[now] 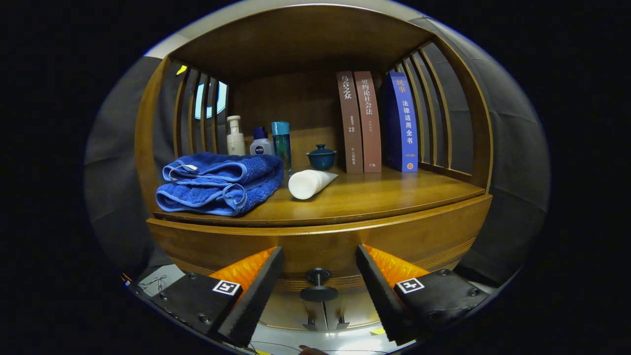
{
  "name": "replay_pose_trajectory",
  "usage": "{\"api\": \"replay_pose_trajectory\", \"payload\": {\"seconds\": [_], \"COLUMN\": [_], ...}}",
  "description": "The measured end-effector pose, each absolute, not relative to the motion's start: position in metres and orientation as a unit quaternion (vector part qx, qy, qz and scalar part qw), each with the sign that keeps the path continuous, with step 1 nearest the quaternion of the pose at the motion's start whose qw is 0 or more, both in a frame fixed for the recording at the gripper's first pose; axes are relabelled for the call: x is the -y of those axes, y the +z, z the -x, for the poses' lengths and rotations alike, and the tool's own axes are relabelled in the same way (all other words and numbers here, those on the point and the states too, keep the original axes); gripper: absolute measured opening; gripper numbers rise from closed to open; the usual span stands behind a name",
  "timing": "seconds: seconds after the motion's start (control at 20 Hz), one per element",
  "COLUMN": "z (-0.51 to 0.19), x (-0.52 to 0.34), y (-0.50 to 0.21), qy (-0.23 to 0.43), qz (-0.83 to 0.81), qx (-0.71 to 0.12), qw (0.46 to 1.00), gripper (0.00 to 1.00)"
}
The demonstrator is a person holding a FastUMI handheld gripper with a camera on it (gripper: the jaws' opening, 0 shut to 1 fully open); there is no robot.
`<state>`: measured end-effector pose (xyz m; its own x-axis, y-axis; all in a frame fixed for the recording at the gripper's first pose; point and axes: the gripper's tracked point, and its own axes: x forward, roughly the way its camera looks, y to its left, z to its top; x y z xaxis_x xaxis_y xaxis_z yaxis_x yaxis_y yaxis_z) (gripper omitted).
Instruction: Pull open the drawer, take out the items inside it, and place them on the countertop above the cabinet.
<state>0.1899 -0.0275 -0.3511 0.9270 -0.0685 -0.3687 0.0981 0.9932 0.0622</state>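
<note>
The gripper sits low in front of the cabinet, its two fingers spread wide with nothing between the pads but air. Dead centre in that gap, at twelve o'clock from the fingertips, is the drawer's dark knob, one knob, not touched by either finger. The drawer front behind it lies flush under the countertop, closed.

Up on the countertop, count them off. One folded blue towel at about ten o'clock from the knob. One white tube lying on its side just right of the towel, straight up at twelve. Behind the towel, three bottles in a row: a white pump bottle, a small white bottle with a dark blue cap, and a tall teal bottle. One small dark teal lidded cup stands behind the tube. Then three books upright toward one o'clock: two brown books side by side and touching, and one blue book just right of them, near the slatted side panel.
</note>
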Motion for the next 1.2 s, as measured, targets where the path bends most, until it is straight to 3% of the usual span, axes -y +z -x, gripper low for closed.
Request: {"api": "replay_pose_trajectory", "payload": {"seconds": [0.7, 1.2], "z": [-0.190, -0.152], "x": [0.023, 0.018], "y": [-0.345, -0.239], "qy": [-0.037, -0.029], "qz": [-0.049, -0.030], "qx": [-0.181, -0.122], "qw": [0.981, 0.992], "gripper": [0.99, 1.00]}}
